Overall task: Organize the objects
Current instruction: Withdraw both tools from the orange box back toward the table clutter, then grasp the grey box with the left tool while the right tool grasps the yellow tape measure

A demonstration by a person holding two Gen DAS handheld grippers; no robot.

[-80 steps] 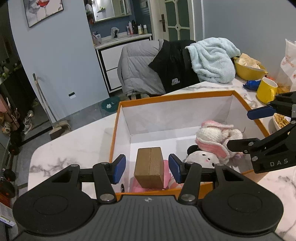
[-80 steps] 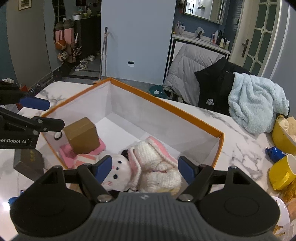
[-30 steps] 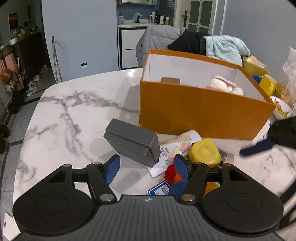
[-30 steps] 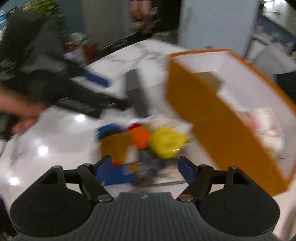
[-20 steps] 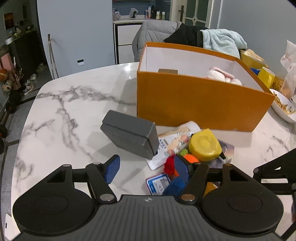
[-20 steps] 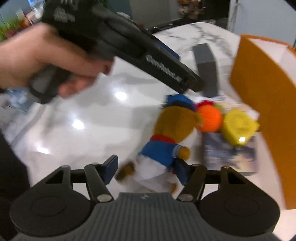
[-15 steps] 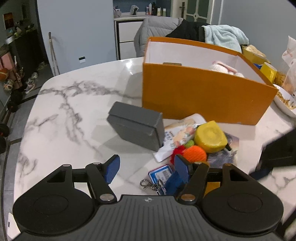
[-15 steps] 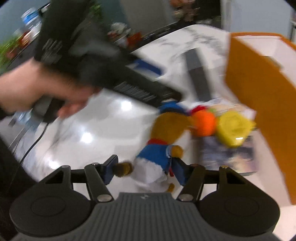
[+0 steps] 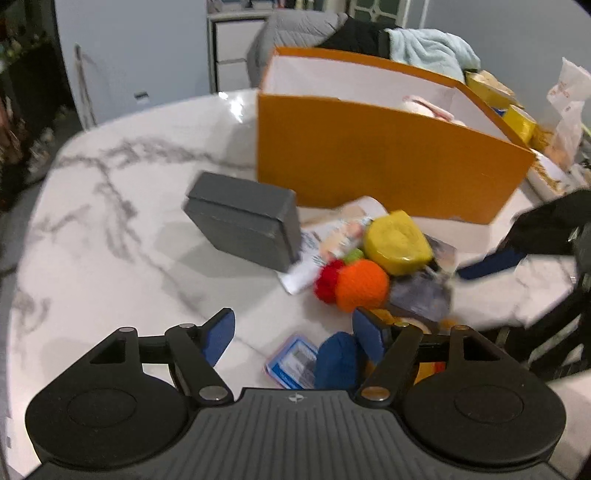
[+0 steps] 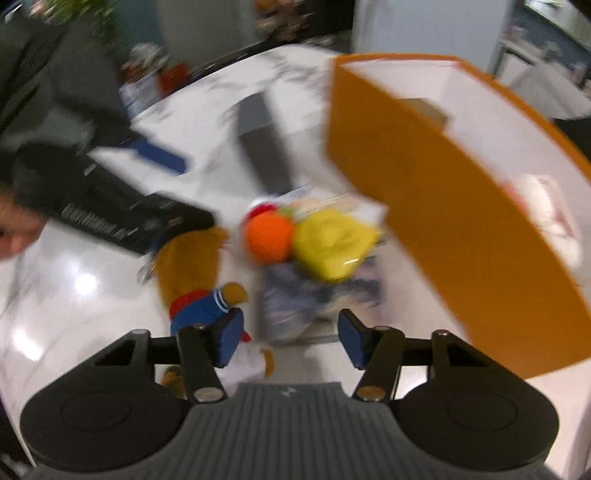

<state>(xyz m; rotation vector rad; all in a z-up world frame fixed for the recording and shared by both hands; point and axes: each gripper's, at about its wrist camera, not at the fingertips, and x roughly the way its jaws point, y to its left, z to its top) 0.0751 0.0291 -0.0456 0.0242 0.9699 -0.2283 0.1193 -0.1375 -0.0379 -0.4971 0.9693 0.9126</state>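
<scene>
An orange box (image 9: 384,162) with white inside stands on the marble table and holds a pink-white plush (image 9: 424,107) and a brown carton (image 10: 424,107). In front of it lie a grey box (image 9: 243,218), a yellow object (image 9: 397,242), an orange knitted ball (image 9: 360,284), a red ball (image 9: 327,280), a printed packet (image 9: 332,229) and a blue card (image 9: 293,360). A plush duck in blue (image 10: 195,273) lies by my open left gripper (image 9: 293,334). My open right gripper (image 10: 288,338) hovers over a dark booklet (image 10: 317,291); both are empty.
Beyond the box are a light blue towel (image 9: 432,51), a yellow bowl (image 9: 487,86), a yellow mug (image 9: 521,120) and snack bags (image 9: 569,107). A chair with jackets (image 9: 306,29) stands behind the table. The table edge runs along the left.
Both grippers have left the box and come low over the pile in front of it. The right gripper has swung right, from above the duck towards the booklet, and its view is blurred.
</scene>
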